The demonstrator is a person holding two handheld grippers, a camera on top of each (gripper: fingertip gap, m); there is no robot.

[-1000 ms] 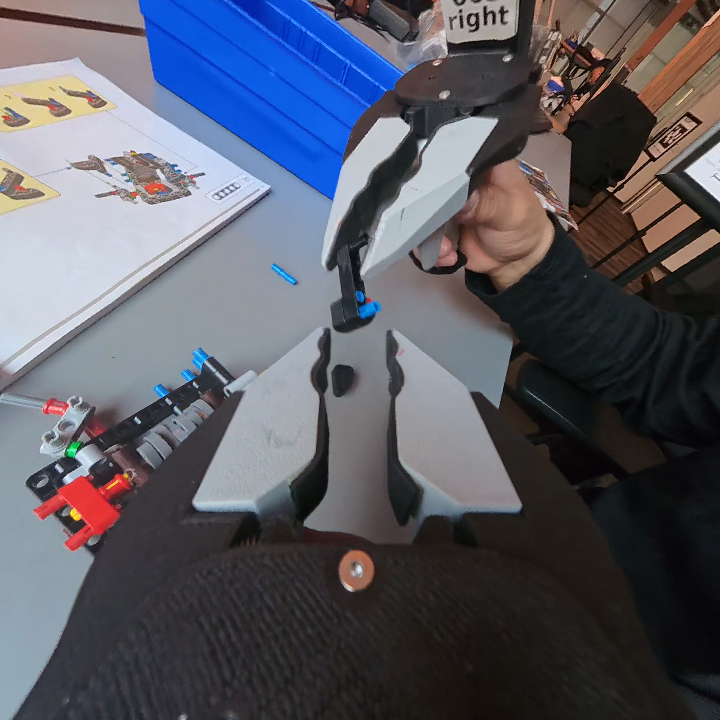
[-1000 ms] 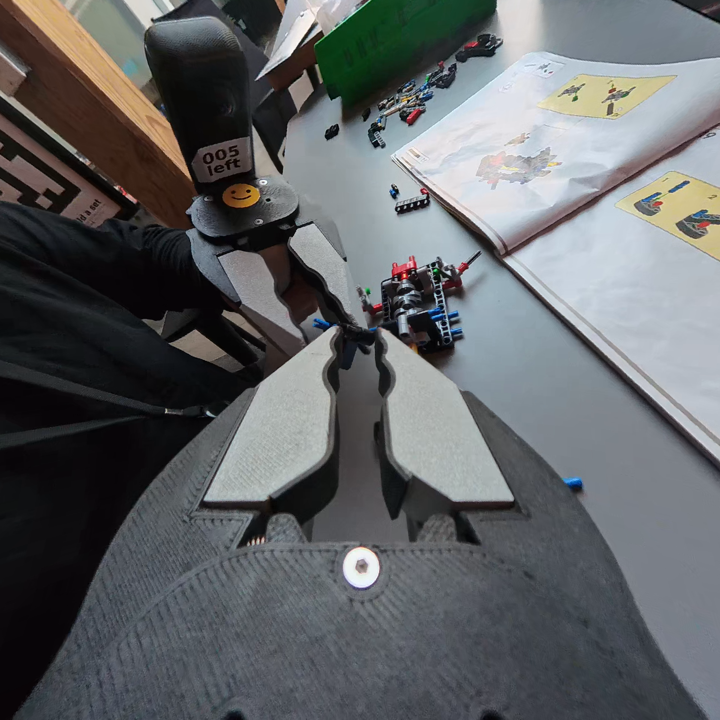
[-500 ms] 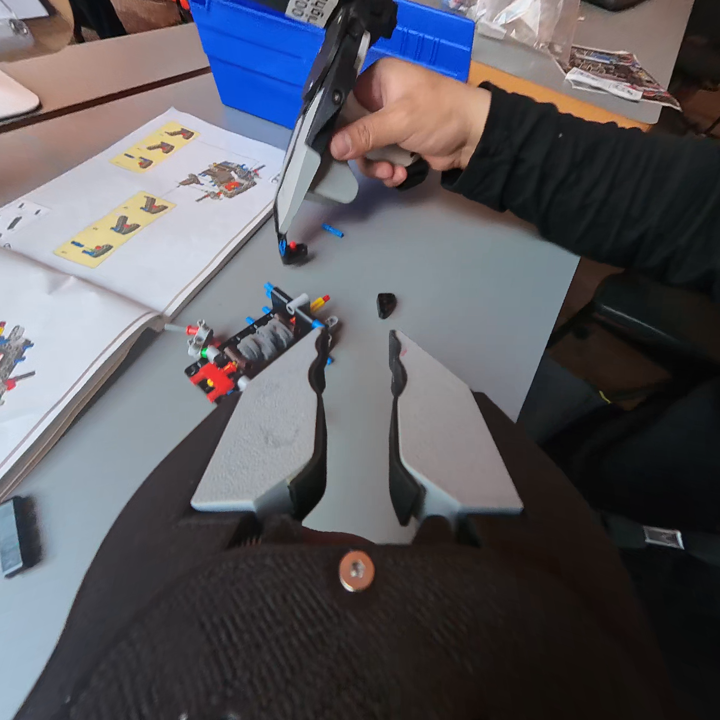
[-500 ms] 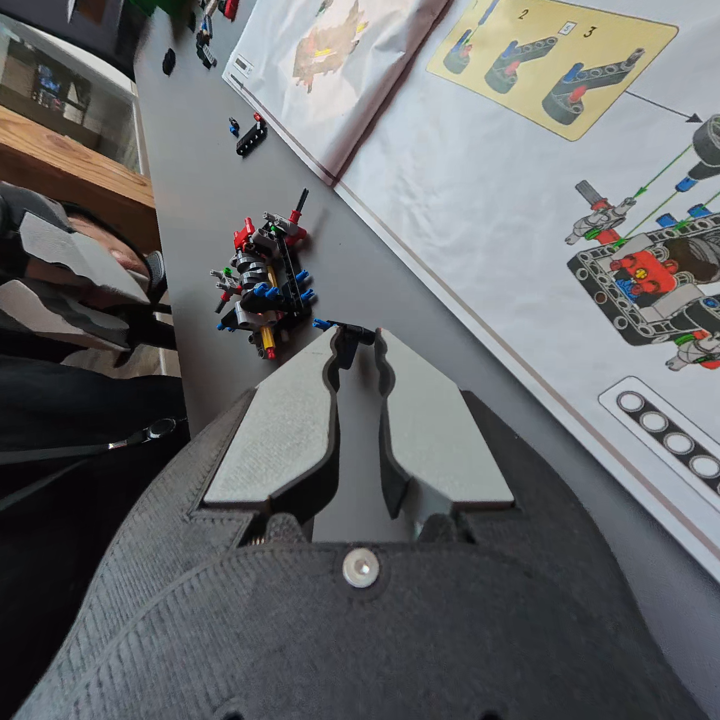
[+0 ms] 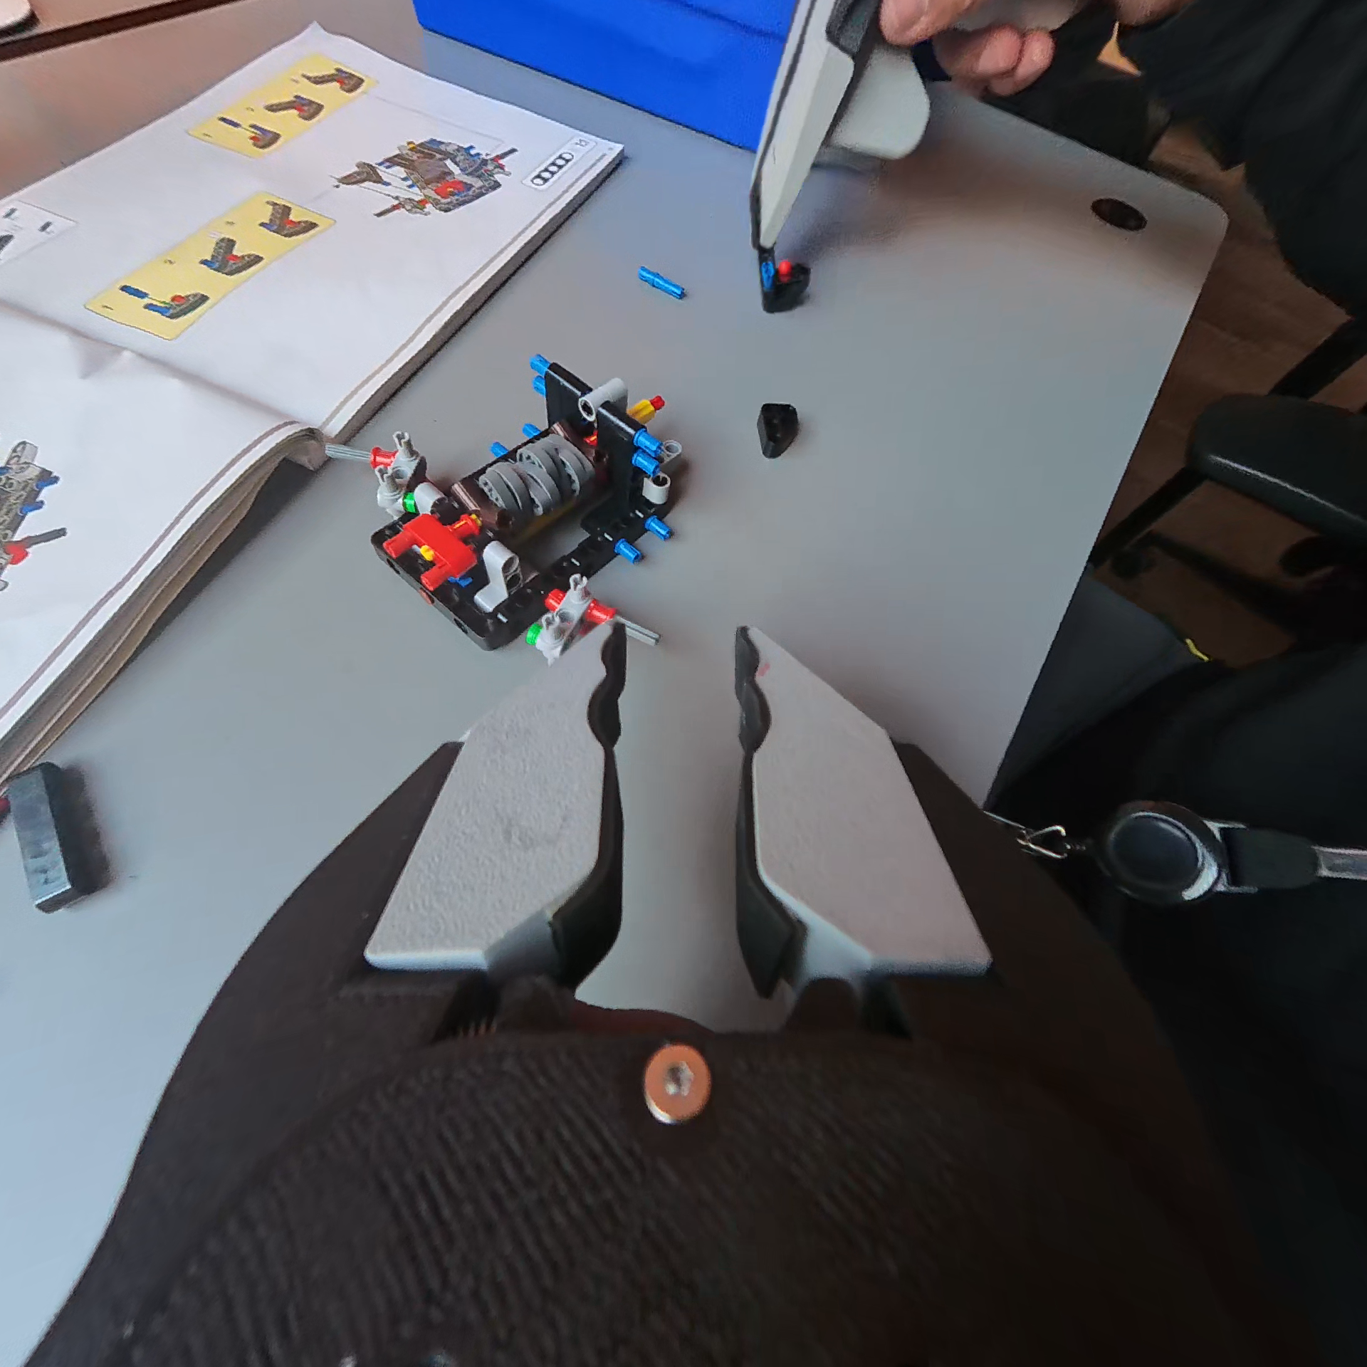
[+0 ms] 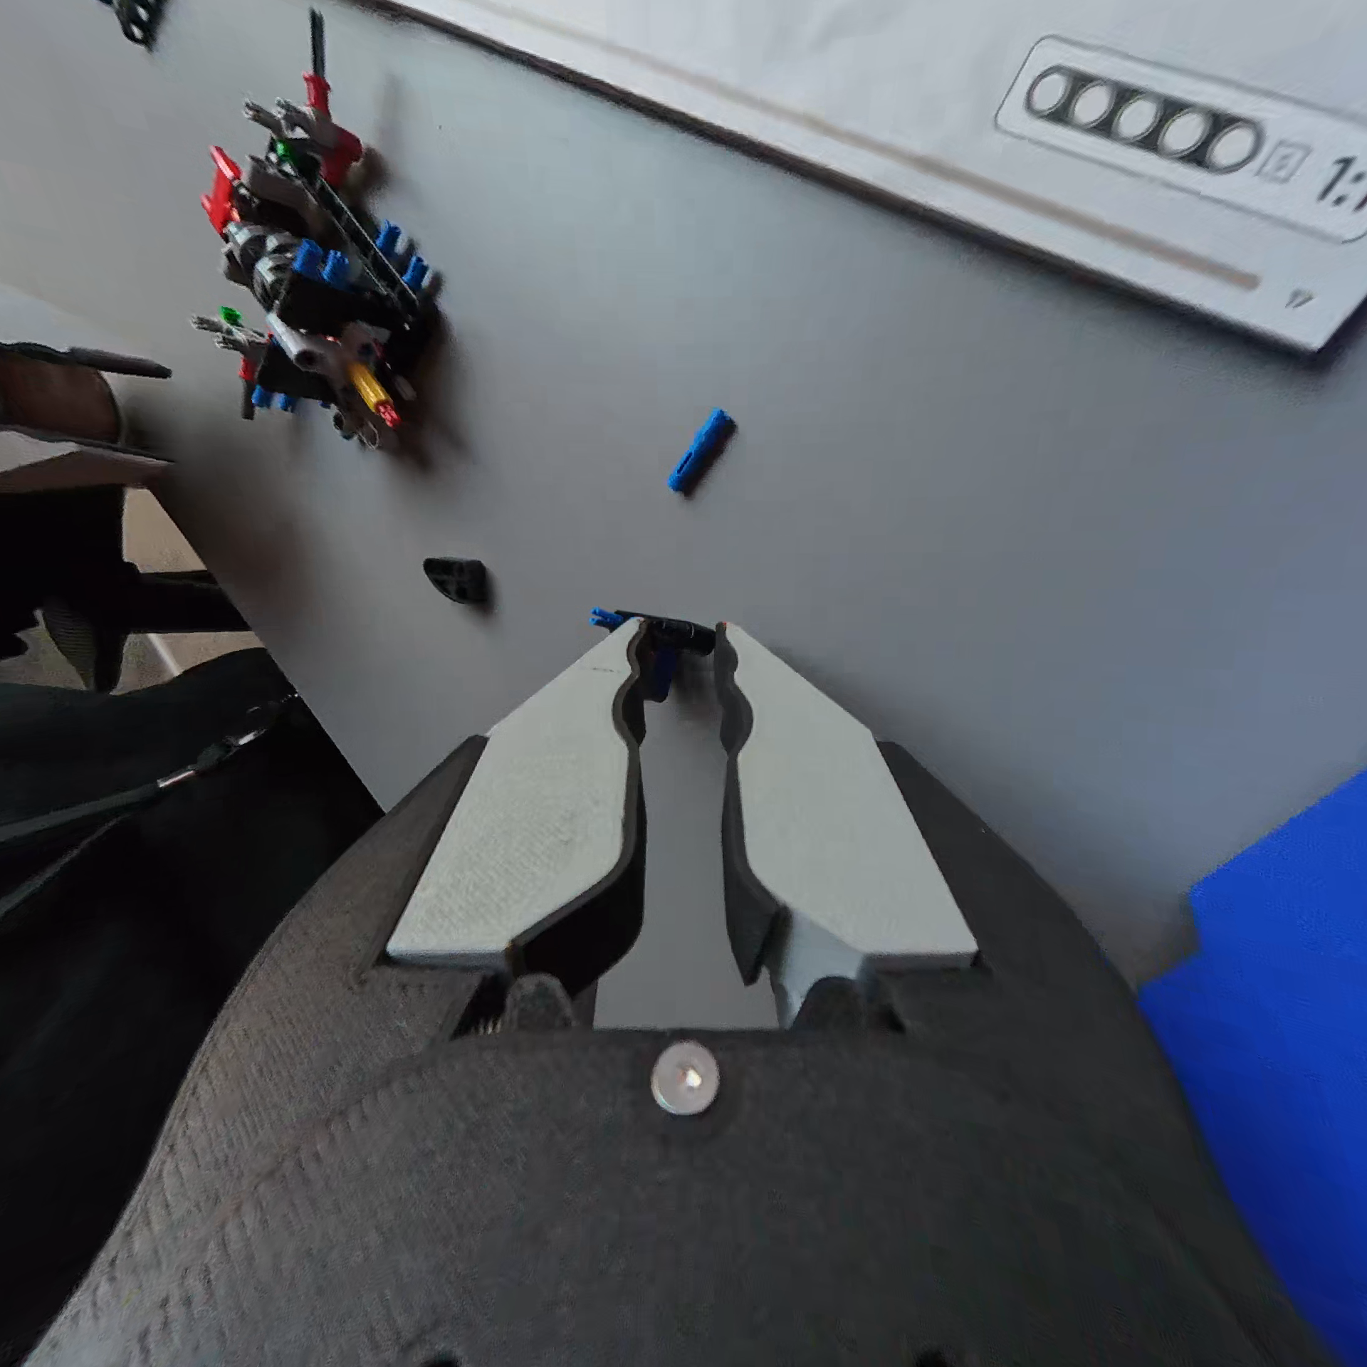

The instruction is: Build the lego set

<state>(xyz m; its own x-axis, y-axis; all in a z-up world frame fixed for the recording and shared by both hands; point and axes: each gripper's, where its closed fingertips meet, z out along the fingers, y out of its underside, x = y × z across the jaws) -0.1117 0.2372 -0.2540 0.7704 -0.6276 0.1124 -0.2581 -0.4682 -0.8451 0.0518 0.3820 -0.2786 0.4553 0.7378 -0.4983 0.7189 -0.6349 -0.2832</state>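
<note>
Right hand-held gripper clamps a black piece upright near the table, likely for pinning. Left hand-held gripper open, empty, beside the chassis.

Each gripper has two flat, light grey fingers with wavy black inner edges, set in a black, ribbed, rounded body with one silver screw at its centre. The right gripper looks the same. The person wears black sleeves, and a round black badge reel hangs on a clip.
</note>
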